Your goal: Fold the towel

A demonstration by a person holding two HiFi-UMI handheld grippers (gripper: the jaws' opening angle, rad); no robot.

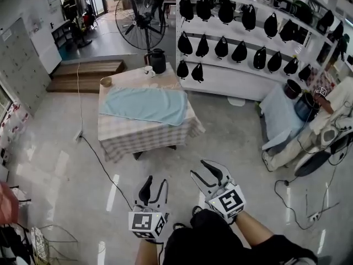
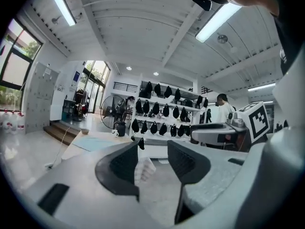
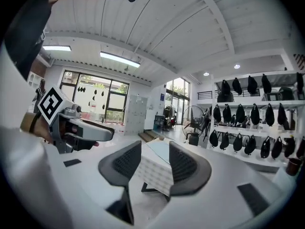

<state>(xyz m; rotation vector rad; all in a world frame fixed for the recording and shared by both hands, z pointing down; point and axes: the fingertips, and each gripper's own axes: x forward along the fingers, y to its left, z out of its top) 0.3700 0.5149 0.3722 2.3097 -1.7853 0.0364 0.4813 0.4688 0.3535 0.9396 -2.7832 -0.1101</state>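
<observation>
Light blue towel (image 1: 144, 105) lies spread flat on a small table (image 1: 144, 138) under a checked cloth, well apart from both tools across open floor. The cloth hangs low, so the table legs are mostly hidden. Behind the towel on the same top stand a dark jug (image 1: 158, 61), a white cup (image 1: 149, 70) and a small bowl (image 1: 106, 81); what they contain cannot be made out. Left gripper (image 1: 155, 187) is held low in the foreground, jaws apart with nothing between them (only floor and the distant table show through the gap). Right gripper (image 1: 203, 171) sits beside it, jaws likewise apart and empty, the table framed between them in its own view. The holder's arms are cut off by the lower edge. A standing fan (image 1: 139, 22) and shelves of black bags (image 1: 242, 43) line the back. A blurred reddish shape at the left edge cannot be identified.
</observation>
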